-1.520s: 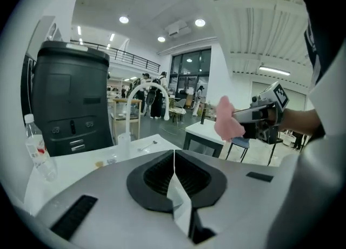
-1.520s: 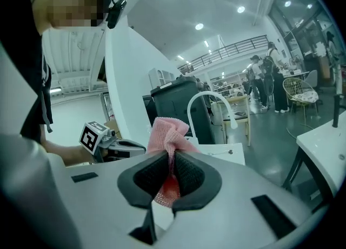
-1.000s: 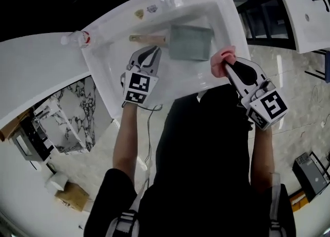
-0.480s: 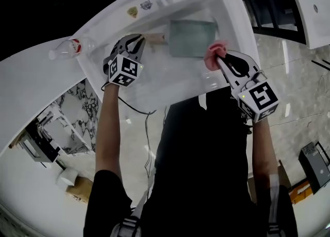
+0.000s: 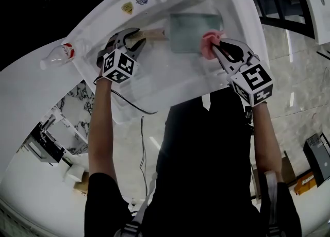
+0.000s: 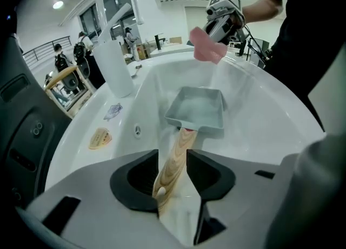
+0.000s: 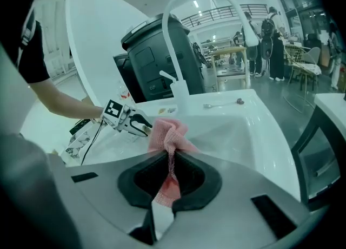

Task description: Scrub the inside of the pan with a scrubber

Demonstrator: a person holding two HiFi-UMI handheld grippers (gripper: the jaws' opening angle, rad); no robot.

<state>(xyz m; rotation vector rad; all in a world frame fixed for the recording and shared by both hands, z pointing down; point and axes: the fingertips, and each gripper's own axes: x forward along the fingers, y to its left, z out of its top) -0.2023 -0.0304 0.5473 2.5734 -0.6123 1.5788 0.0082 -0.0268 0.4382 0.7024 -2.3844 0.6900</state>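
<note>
**Steadying the pan before the scrubbing could start**

Seen from the head view, a person stood over a white sink [image 5: 170,84] set in a white counter [image 5: 31,89], with a gripper in each hand. A pale, rectangular pan [image 5: 193,32] lay flat in the basin, open side up, with its wooden handle [image 6: 183,142] pointing toward the person's left.

The left gripper [image 5: 135,39] was lowered over that handle. Its jaws had just been opening and stood apart, one on each side of the wood, with the handle running between them. It did not look clamped yet.

The right gripper [image 5: 217,49] was clenched on a pink mesh scrubber [image 7: 168,133]. The bunched scrubber stuck out past the jaw tips, just beside the pan's near right edge and apparently not yet touching the inside.

The step in hand seemed to be securing the pan. To do it well, the left gripper would probably need to close squarely on the handle, closer to the pan than to the handle's free end. That should stop the pan from pivoting or sliding on the smooth basin under pressure. Only then would it make sense to bring the scrubber down inside the pan, pressing with the bunched mesh rather than the hard jaw tips. Working into the corners would matter, since residue tends to collect there.
</note>
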